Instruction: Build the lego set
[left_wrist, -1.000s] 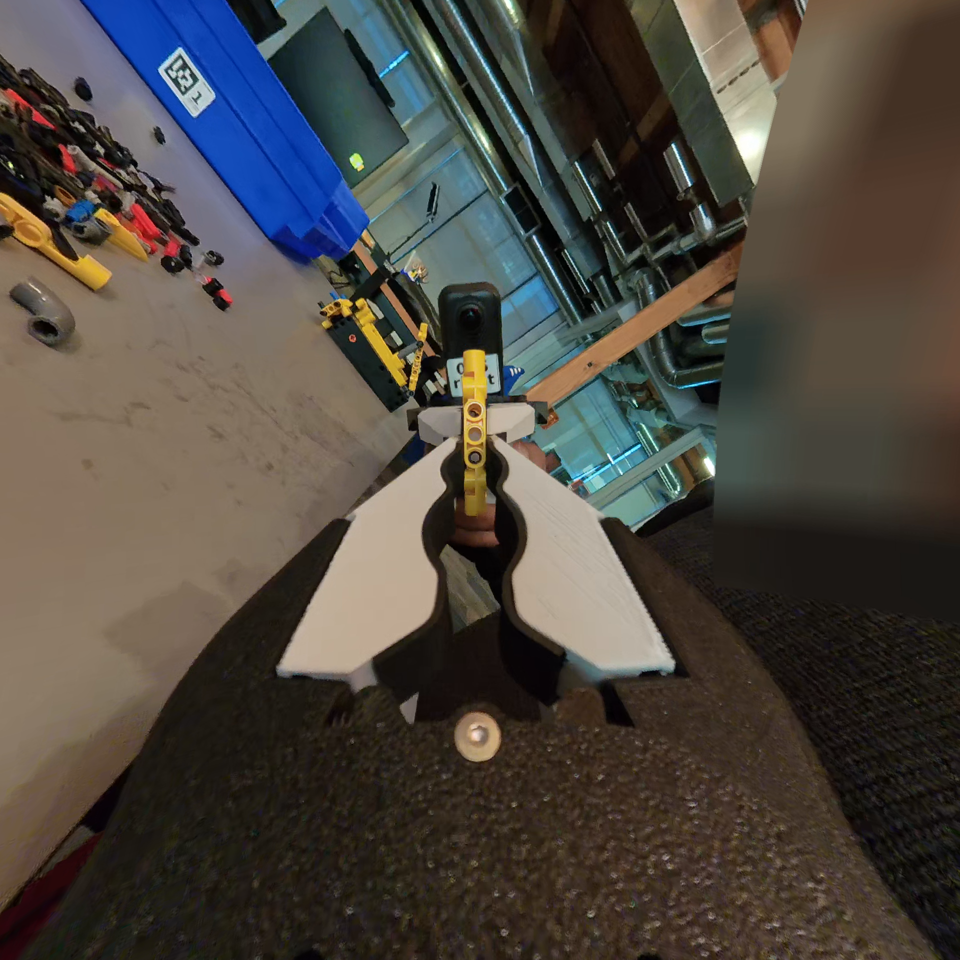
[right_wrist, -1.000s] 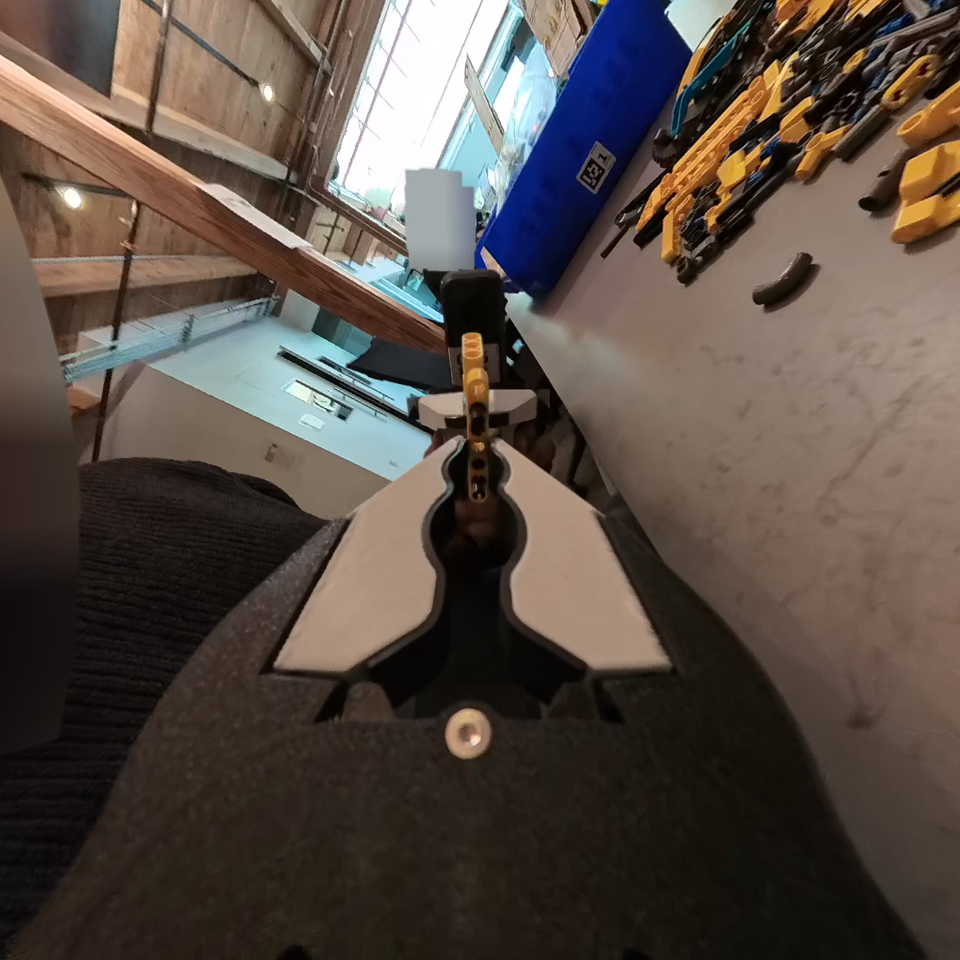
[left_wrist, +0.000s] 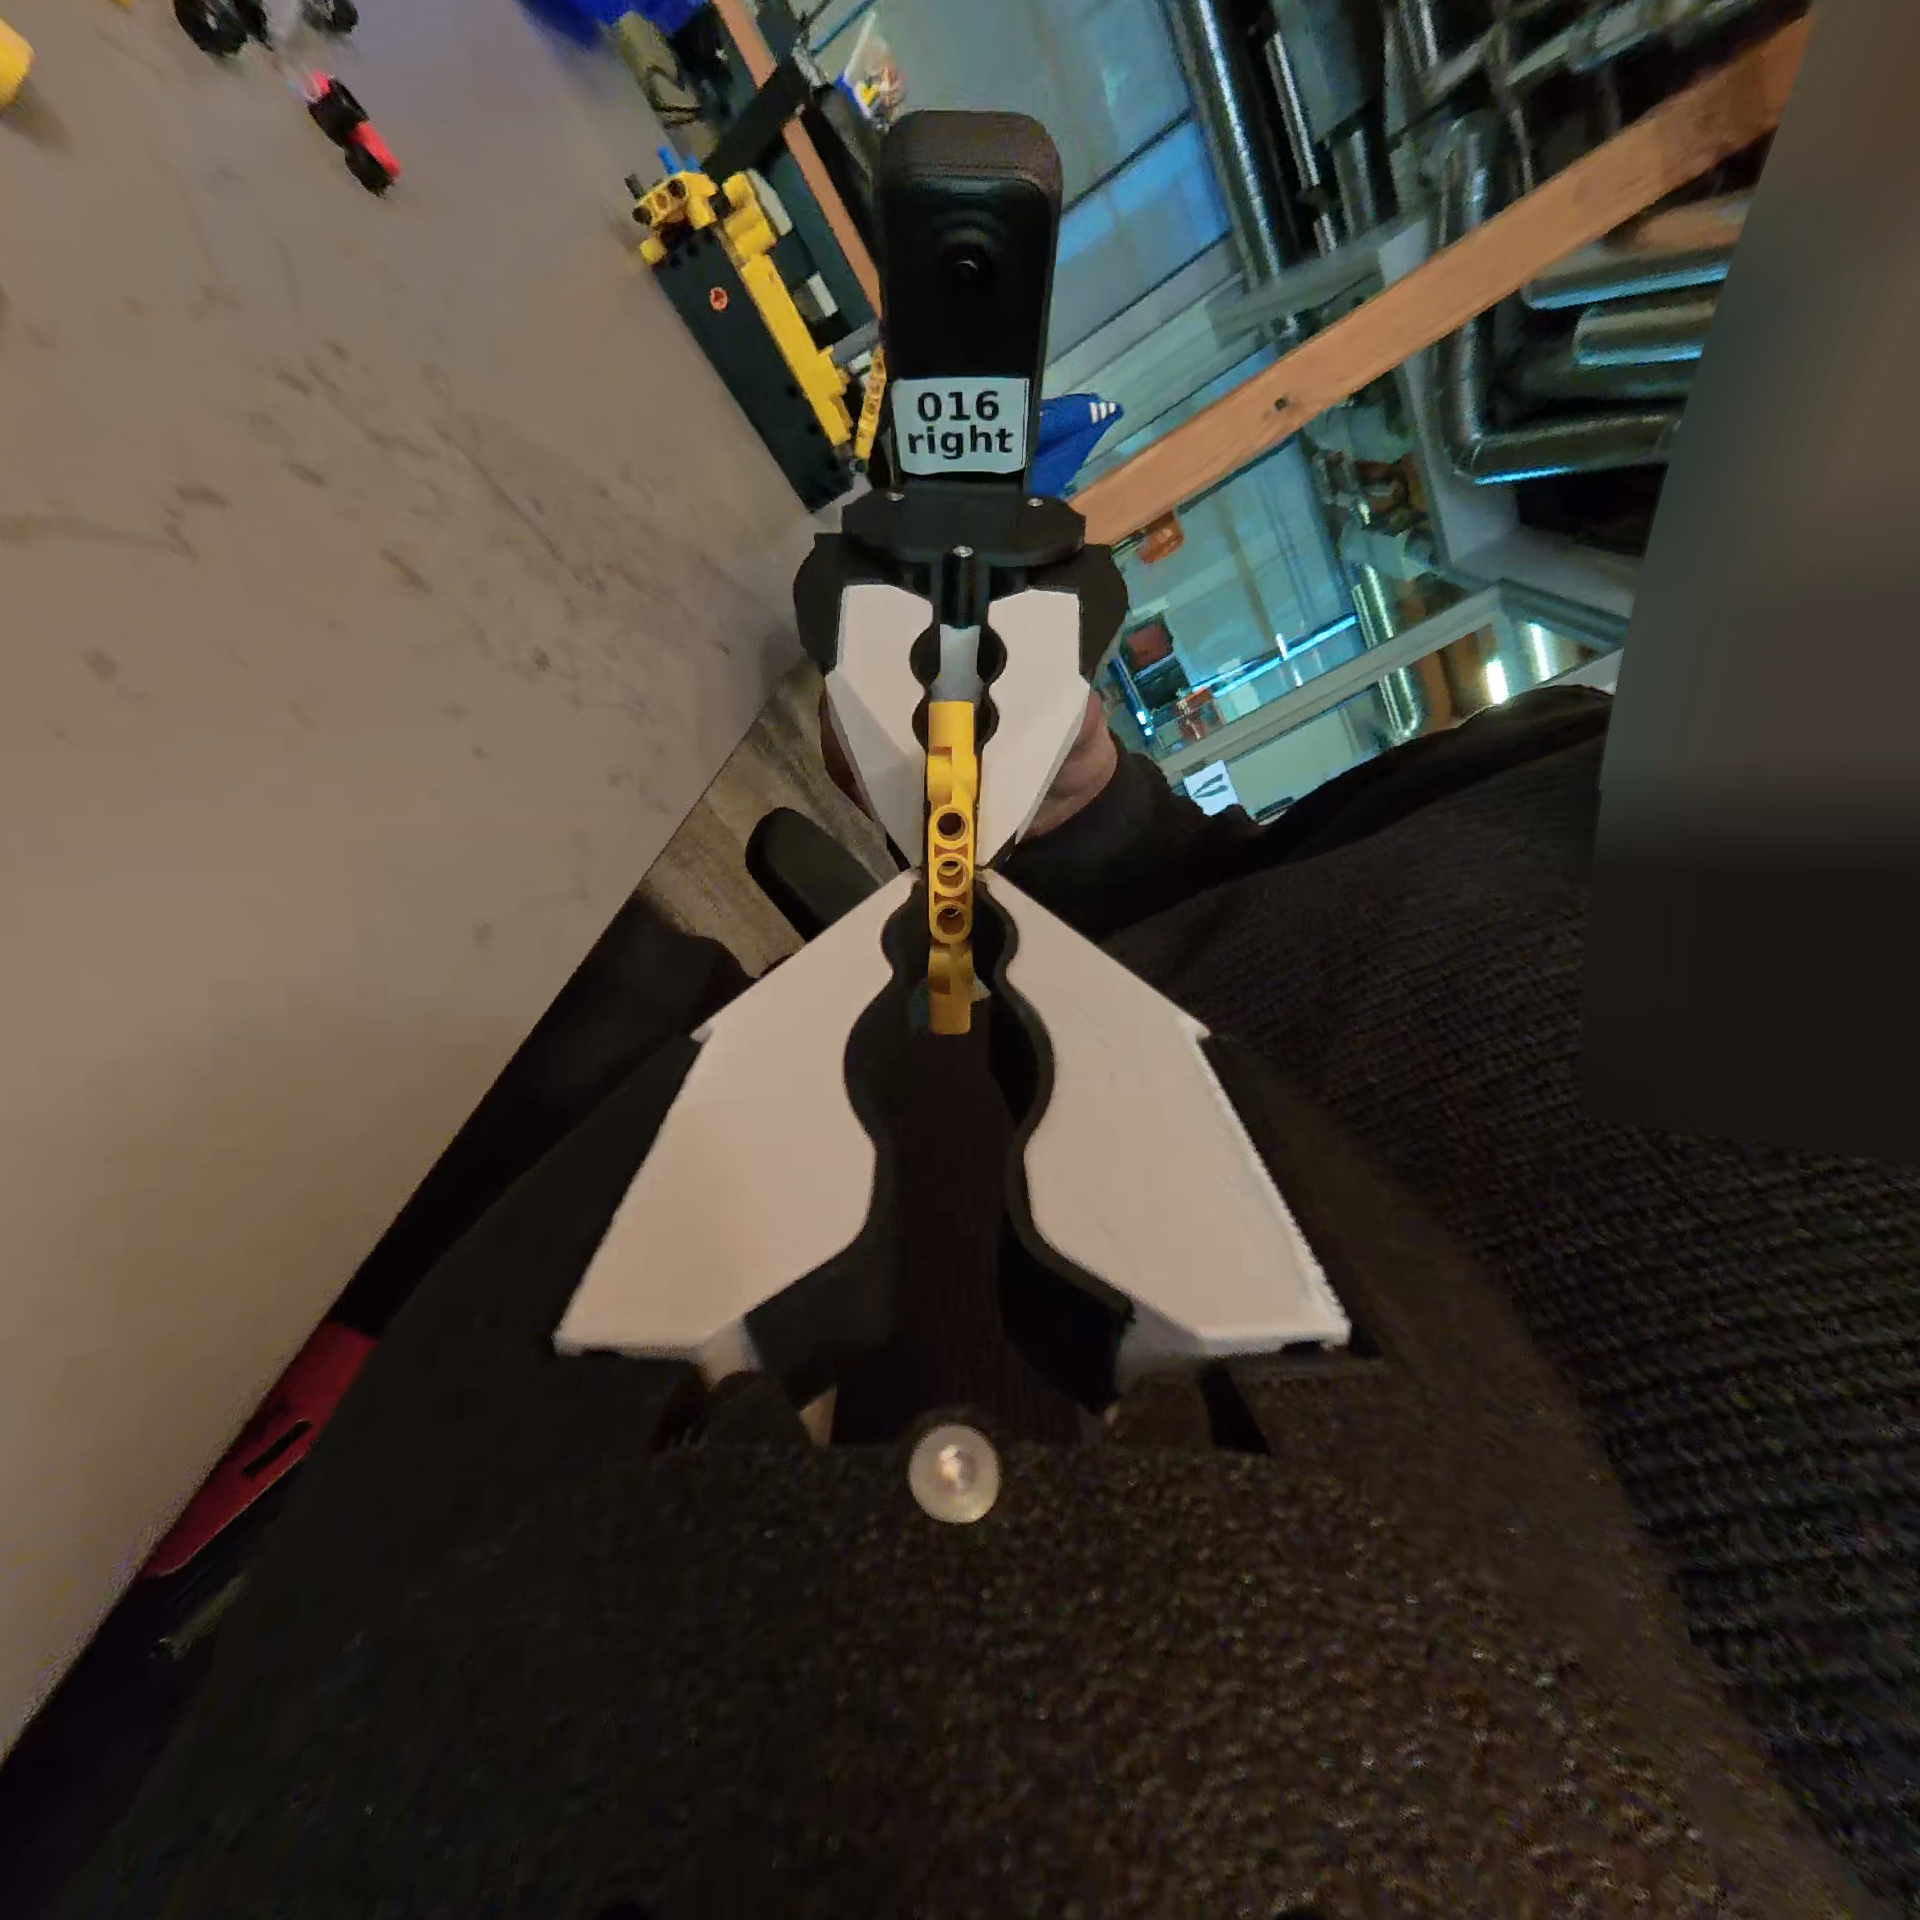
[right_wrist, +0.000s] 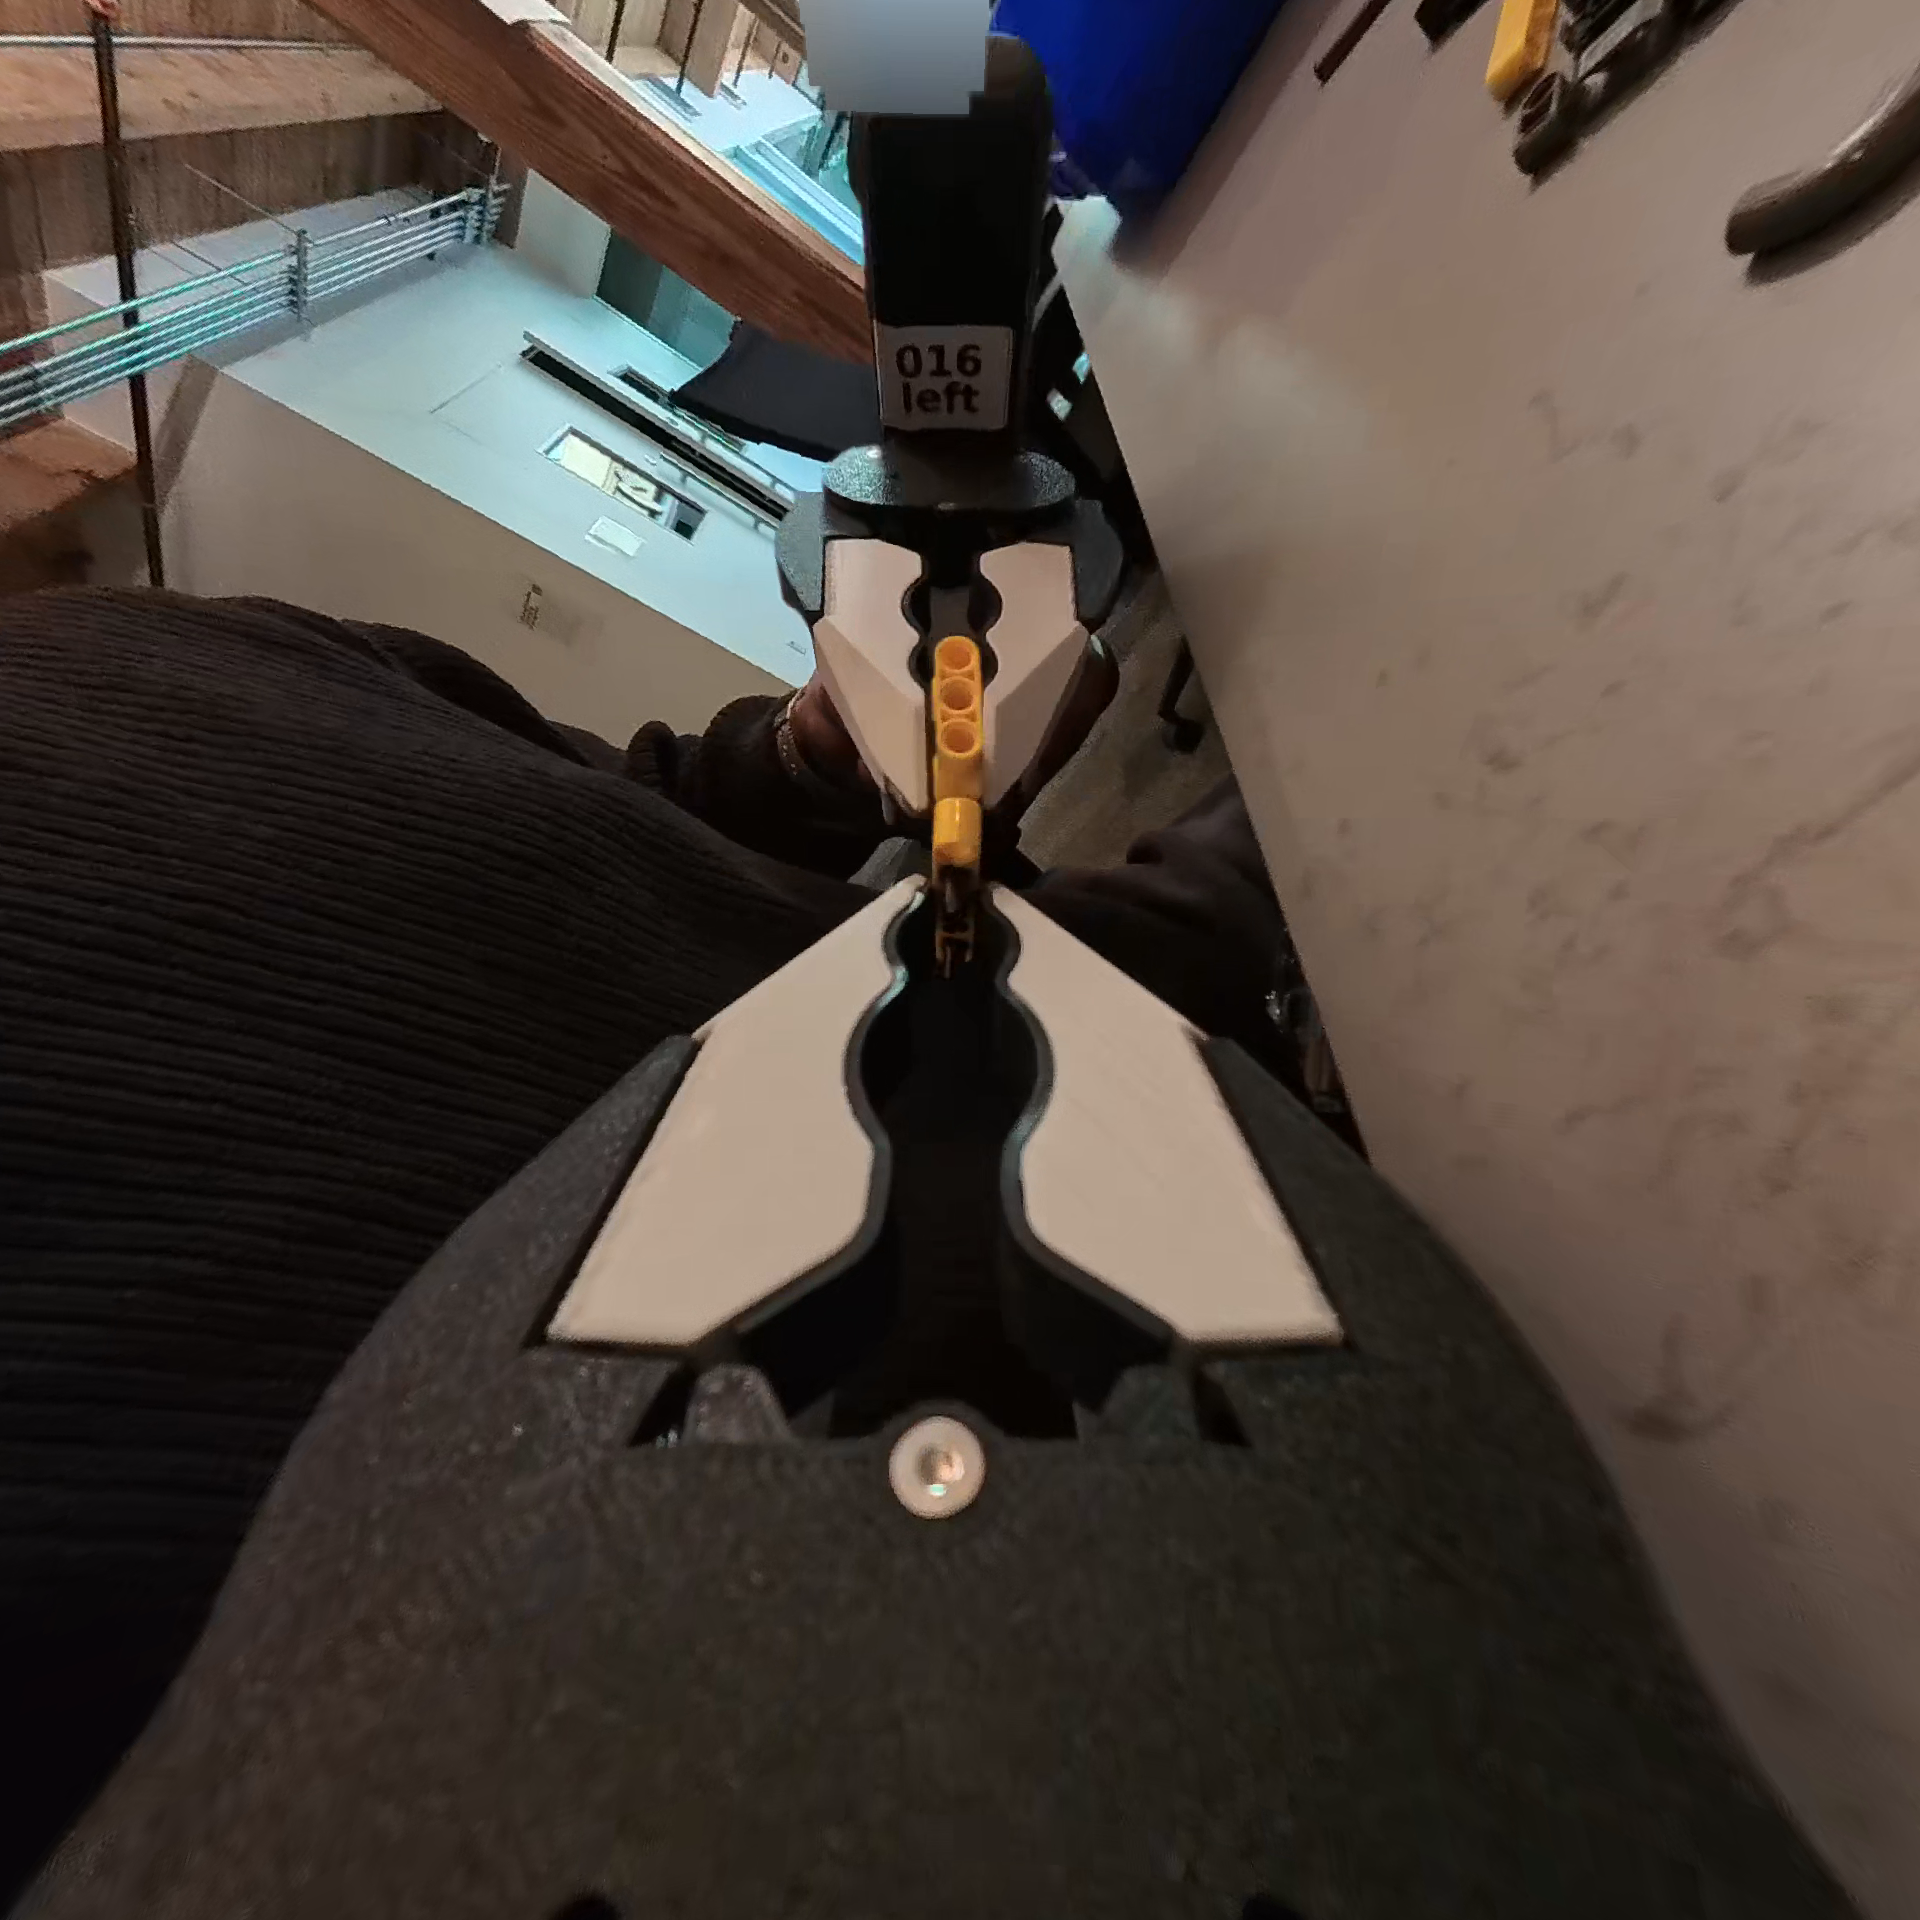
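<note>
Left wrist view: right gripper now far closer than a second ago, tip to tip with left gripper. Both sets of jaws clamped on one yellow beam, a studless perforated plastic strip spanning both jaws. Blue bin gone from this view; only its blurred corner beyond jaws in right wrist view, contents hidden. Grey mottled table left of jaws. Black knit sleeve right of jaws. White smooth fingers, grainy black housing.
</note>
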